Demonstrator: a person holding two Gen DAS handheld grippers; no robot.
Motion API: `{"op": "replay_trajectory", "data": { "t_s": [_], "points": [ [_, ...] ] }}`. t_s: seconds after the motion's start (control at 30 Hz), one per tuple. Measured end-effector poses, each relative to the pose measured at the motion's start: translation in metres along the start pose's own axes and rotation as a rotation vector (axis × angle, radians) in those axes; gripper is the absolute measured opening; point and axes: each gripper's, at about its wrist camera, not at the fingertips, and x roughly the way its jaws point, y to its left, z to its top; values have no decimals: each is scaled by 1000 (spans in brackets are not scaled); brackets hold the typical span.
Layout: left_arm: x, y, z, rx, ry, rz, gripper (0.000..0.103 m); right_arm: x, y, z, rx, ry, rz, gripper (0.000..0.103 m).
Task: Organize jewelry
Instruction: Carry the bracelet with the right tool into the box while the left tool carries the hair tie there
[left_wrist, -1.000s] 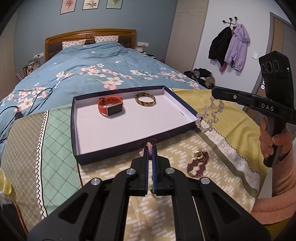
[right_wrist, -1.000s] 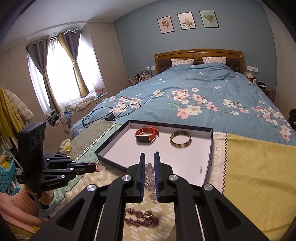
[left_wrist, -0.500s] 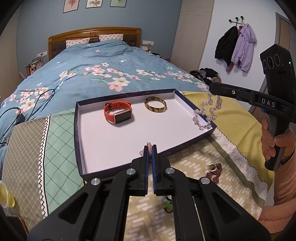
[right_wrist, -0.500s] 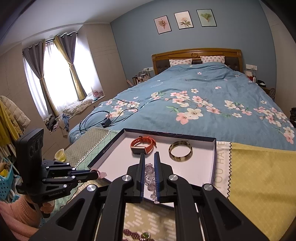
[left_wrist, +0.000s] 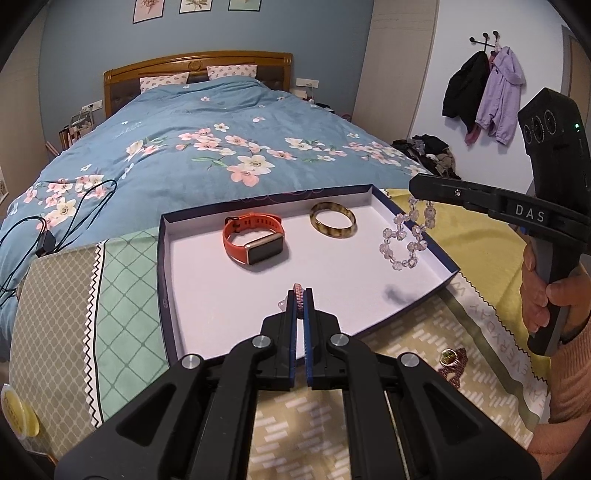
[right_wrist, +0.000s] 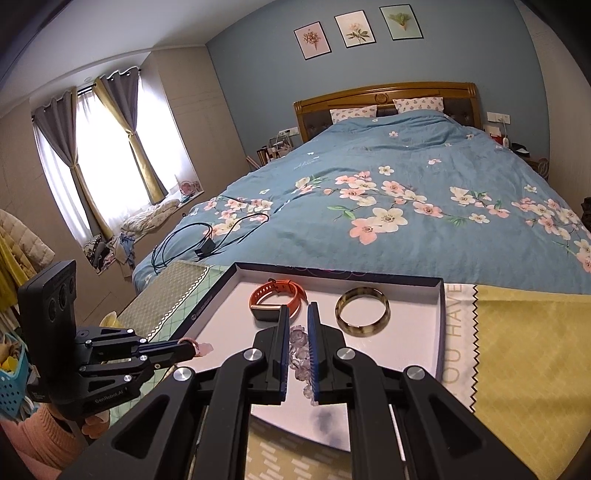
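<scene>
Jewelry sorting sits half done: watch and bangle lie in the tray, right gripper dangles a crystal bracelet above it, left gripper pinches a braided bracelet, and a beaded bracelet waits on the cloth.

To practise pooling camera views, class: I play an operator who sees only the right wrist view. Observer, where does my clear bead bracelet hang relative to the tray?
Observer: In the left wrist view, the clear bead bracelet hangs as a loop from the right gripper, at the tray's right wall.
Operator: Any jewelry left outside?
Observer: One dark red beaded bracelet lies on the cloth, near the tray's front right corner.
Operator: What is the pink thing in the left gripper?
Observer: A pink braided band, pinched edge-on in the left gripper.
</scene>
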Motion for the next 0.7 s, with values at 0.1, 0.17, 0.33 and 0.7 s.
{"op": "replay_trajectory", "data": {
  "t_s": [0.1, 0.17, 0.33, 0.7],
  "points": [
    [6, 2, 3, -5, 9, 5, 3, 6, -1, 2, 9, 5, 6, 8],
    [11, 3, 5, -8, 14, 7, 3, 11, 0, 4, 12, 8, 5, 8],
    [20, 7, 8, -22, 27, 11, 3, 23, -2, 6, 27, 21, 7, 8],
    [37, 13, 16, -27, 48, 39, 3, 48, -5, 11, 83, 38, 27, 8]
  ]
}}
